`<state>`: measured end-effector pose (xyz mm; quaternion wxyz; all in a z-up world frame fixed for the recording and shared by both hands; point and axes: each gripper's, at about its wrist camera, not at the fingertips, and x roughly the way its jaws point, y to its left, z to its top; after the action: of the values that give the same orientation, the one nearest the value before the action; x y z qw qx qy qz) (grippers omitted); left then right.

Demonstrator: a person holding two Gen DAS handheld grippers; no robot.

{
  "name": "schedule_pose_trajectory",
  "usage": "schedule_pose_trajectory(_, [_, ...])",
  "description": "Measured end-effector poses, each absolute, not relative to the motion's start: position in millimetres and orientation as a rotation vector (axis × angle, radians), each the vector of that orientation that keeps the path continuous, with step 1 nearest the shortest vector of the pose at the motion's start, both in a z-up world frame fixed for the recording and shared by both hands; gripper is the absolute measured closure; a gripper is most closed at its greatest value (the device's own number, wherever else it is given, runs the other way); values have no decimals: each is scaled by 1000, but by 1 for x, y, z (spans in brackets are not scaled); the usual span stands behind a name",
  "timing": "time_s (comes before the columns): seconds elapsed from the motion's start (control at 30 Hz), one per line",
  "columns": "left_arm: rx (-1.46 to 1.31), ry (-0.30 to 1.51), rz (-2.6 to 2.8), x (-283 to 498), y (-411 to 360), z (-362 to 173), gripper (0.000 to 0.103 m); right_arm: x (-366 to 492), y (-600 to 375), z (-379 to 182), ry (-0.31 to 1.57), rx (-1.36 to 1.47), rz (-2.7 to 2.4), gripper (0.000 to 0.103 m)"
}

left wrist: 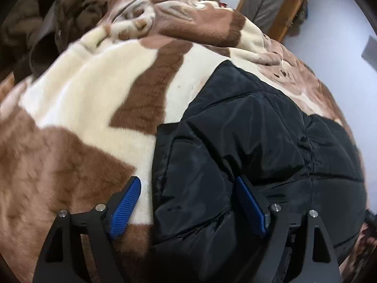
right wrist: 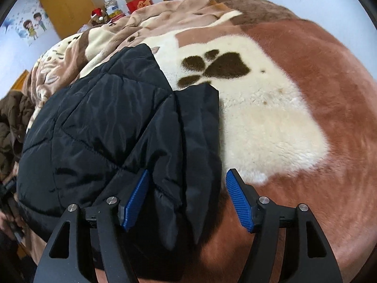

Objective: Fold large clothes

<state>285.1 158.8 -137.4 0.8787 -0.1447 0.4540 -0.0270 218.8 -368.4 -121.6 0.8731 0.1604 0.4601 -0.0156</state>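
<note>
**Black jacket on the bed, both grippers spread**

A black quilted puffer jacket lay on a fluffy brown-and-cream blanket that covered the bed. The left gripper had its blue ribbed fingers spread wide over one side edge of the jacket, one finger over the blanket and one over the fabric. The right gripper was also spread, over the opposite side edge. A dark brown garment was heaped at the far edge of the bed.
</note>
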Motion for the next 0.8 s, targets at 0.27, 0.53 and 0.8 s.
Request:
schedule_pose_trajectory(0.27, [-392,971,-107,278,164,-151,18,206,-375,-135,957,477,60,36])
schedule_pose_trajectory(0.53, [-410,999,-148,302,160,-159,14,241,-370,-141,968,502,108,34])
schedule_pose_trajectory(0.8, [-449,1004,-169,299,159,-165,13,241,-366,-145,980,506,144,38])
